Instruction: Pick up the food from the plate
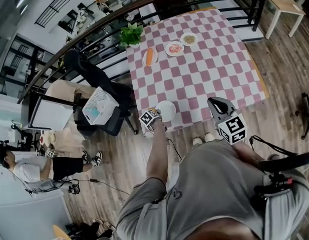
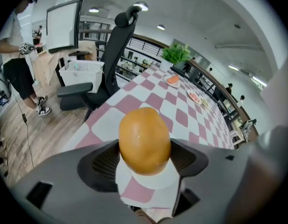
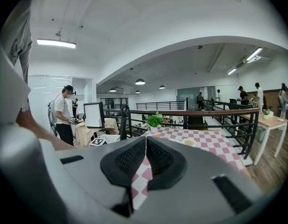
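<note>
A smooth orange-brown bun (image 2: pixel 144 139) sits between the pads of my left gripper (image 2: pixel 144 149), which is shut on it; both pads touch its sides. It hangs just above a white plate (image 2: pixel 155 180) near the front edge of the pink-and-white checked table (image 2: pixel 148 97). From the head view, the left gripper (image 1: pixel 154 115) is over that plate (image 1: pixel 168 110) at the table's near edge. My right gripper (image 1: pixel 214 103) hovers at the same edge further right, shut with nothing in it; its pads (image 3: pixel 134 160) meet along a thin slit.
Three more plates with food (image 1: pixel 150 57) (image 1: pixel 174 48) (image 1: pixel 189 39) and a potted plant (image 1: pixel 131 34) stand at the table's far side. A black office chair (image 1: pixel 94 79) and a white basket (image 1: pixel 99 106) are left of the table. A railing runs behind.
</note>
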